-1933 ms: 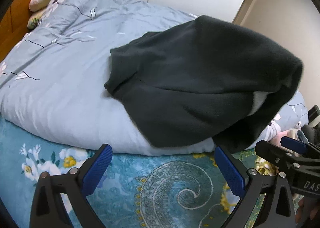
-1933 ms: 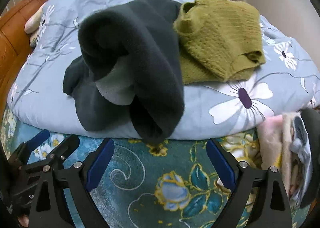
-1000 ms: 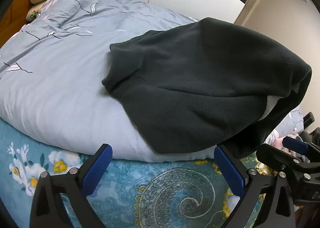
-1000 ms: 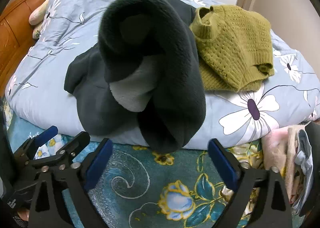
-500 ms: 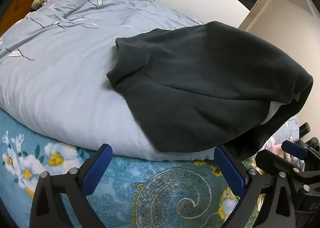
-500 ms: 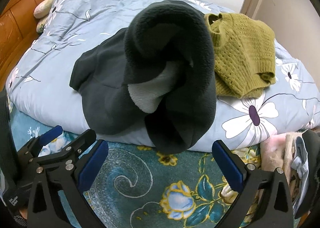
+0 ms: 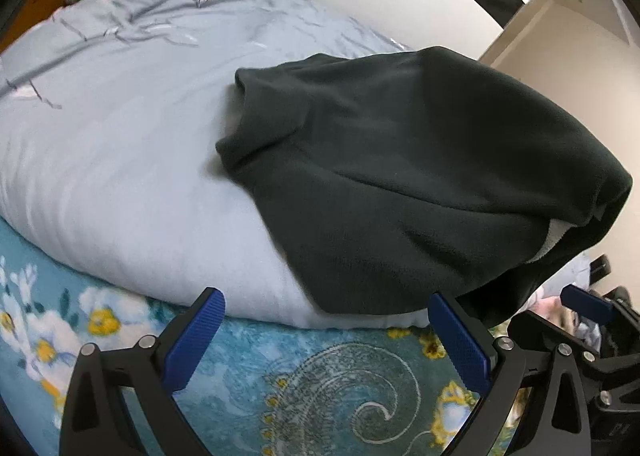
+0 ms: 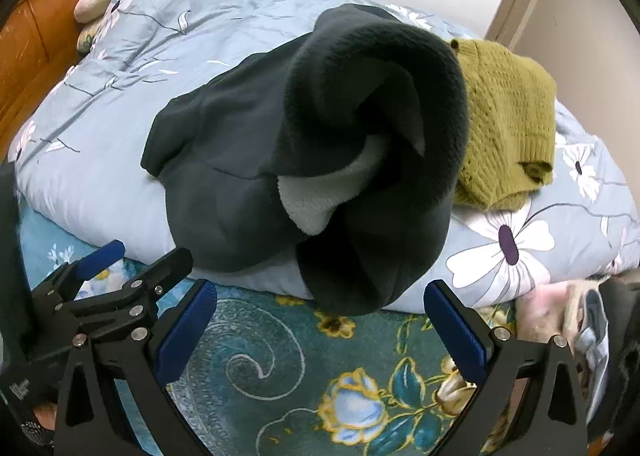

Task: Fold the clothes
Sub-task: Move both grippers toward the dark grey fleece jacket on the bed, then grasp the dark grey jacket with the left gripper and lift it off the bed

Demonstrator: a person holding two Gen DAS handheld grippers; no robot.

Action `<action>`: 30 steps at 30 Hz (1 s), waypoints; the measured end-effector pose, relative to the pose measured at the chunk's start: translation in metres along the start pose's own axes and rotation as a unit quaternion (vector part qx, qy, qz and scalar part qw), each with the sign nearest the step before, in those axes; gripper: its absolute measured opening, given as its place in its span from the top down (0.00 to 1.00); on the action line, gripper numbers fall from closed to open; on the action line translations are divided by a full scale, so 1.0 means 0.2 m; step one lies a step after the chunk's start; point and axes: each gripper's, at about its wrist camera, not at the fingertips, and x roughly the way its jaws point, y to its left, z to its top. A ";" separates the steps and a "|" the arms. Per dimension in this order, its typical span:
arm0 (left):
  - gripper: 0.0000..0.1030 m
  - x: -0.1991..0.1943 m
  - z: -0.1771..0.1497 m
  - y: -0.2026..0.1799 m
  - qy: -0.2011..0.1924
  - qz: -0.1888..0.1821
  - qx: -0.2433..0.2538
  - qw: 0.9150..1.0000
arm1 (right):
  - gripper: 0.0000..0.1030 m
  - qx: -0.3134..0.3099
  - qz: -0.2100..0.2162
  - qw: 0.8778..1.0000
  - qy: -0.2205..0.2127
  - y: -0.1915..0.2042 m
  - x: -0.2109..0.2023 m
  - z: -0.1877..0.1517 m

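Evidently unfolded, the dark fleece garment (image 8: 248, 183) lies heaped at the bed's near edge (within reach), beside an olive knit sweater (image 8: 508, 123); left hand-held gripper (image 7: 328, 340) and right hand-held gripper (image 8: 320, 330) hover spread, empty.

Soft, even indoor light, moderately bright; faint shadows under the fleece (image 8: 248, 191). Left wrist view motion-blurred across the quilt (image 7: 120, 159). Strong fisheye bending, black vignette at corners

Dark charcoal fleece (image 8: 248, 175), pale grey lining; olive knit sweater (image 8: 508, 115); light blue floral duvet (image 7: 120, 135); teal floral bedsheet (image 8: 280, 368).
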 end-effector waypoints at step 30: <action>0.44 0.32 0.20 -0.63 0.024 0.090 0.202 0.975 | 0.00 0.063 -0.029 0.998 -0.003 -0.50 -0.17 -0.37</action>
